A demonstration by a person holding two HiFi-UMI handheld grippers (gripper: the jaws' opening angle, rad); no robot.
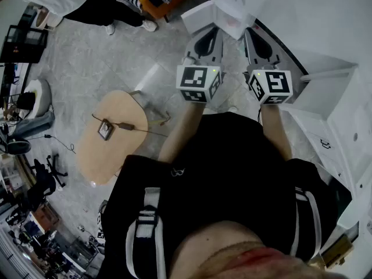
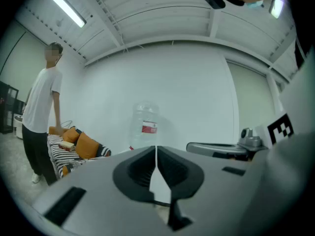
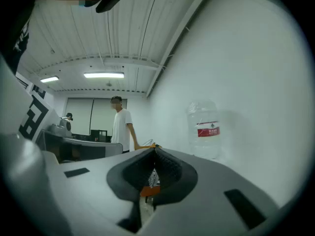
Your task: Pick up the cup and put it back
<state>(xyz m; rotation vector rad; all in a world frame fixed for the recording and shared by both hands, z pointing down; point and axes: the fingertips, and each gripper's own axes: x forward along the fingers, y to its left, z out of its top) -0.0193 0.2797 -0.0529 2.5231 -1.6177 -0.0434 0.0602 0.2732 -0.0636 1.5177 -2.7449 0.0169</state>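
No cup shows in any view. In the head view I hold both grippers side by side in front of my chest, pointing away from me over the grey floor. My left gripper (image 1: 209,32) (image 2: 156,154) is shut, its dark pads meeting in a thin line with nothing between them. My right gripper (image 1: 257,34) (image 3: 155,156) is also shut and empty; its pads touch at the tip. Each carries its marker cube, left cube (image 1: 199,83) and right cube (image 1: 271,86).
A large clear water bottle (image 2: 145,126) (image 3: 207,129) with a red label stands ahead against the white wall. A person in a white shirt (image 2: 42,117) (image 3: 122,126) stands by a striped sofa with orange cushions (image 2: 78,145). A wooden table (image 1: 102,156) lies to my left, white cabinets (image 1: 334,106) to my right.
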